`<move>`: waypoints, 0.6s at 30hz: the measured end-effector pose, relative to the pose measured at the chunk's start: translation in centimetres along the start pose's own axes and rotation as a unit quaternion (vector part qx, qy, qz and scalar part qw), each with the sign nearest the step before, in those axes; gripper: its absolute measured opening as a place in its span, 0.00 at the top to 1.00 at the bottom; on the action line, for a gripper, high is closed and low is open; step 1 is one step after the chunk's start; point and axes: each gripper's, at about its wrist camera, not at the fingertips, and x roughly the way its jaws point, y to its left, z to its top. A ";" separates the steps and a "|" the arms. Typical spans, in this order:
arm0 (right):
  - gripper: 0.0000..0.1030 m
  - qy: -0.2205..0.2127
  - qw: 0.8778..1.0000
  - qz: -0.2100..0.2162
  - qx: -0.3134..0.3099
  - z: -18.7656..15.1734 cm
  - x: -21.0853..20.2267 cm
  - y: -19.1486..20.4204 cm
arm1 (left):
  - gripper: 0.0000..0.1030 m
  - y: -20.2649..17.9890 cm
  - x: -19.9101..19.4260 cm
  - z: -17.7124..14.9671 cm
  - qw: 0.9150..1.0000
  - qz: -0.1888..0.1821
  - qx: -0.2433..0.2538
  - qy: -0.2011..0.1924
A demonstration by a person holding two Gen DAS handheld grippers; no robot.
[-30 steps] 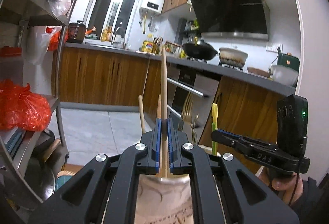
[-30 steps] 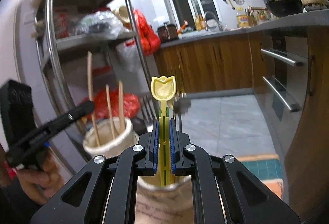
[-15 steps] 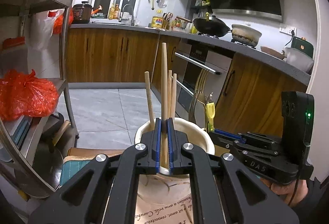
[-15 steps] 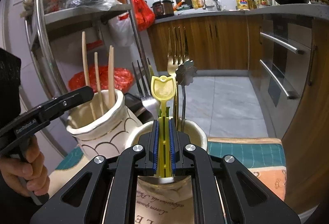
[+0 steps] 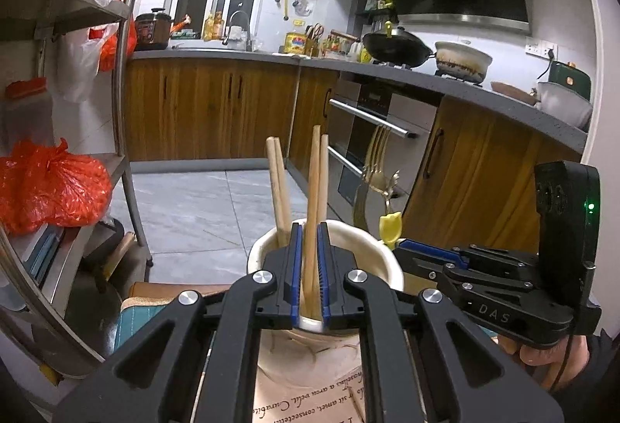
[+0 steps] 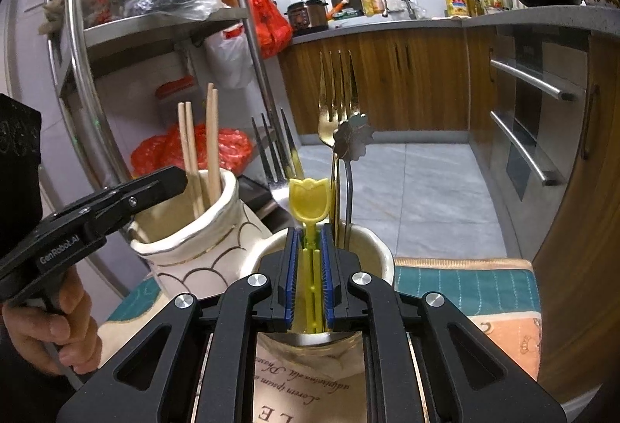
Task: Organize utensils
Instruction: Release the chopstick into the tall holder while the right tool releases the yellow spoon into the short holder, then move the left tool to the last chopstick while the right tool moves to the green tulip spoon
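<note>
My left gripper (image 5: 309,268) is open a little around a wooden chopstick (image 5: 313,190) that stands in a cream ceramic vase (image 5: 372,248) with other chopsticks; small gaps show beside the stick. My right gripper (image 6: 310,275) stands slightly apart around a yellow tulip-topped utensil (image 6: 309,200), lowered into a cream cup (image 6: 378,248) with a gold fork (image 6: 336,113), a flower-ended utensil (image 6: 353,140) and dark forks. The vase (image 6: 186,233) stands to that cup's left. The right gripper also shows in the left wrist view (image 5: 403,248), and the left gripper in the right wrist view (image 6: 176,180).
Both holders stand on a teal and orange placemat (image 6: 465,291) over printed paper. A steel shelf rack (image 6: 77,74) with red bags (image 5: 46,186) stands to the left. Wooden cabinets and an oven (image 5: 368,136) lie beyond over a tiled floor.
Both grippers have come down over their holders, lowering the chopstick into the vase and the yellow utensil into the cup. Both jaws have parted slightly.
</note>
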 end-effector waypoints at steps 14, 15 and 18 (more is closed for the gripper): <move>0.80 -0.020 1.000 0.000 -0.014 -1.0 -4.3 -0.1 | 0.72 -1.0 -4.8 -1.5 1.000 0.000 0.020 -0.023; 0.80 -0.015 1.000 0.000 -0.012 -1.1 -4.4 -0.1 | 0.72 -1.0 -5.1 -2.0 1.000 0.002 0.019 -0.017; 0.79 0.004 1.000 -0.002 -0.011 -2.3 -4.9 0.0 | 0.72 -1.0 -5.9 -3.6 1.000 0.002 0.012 -0.001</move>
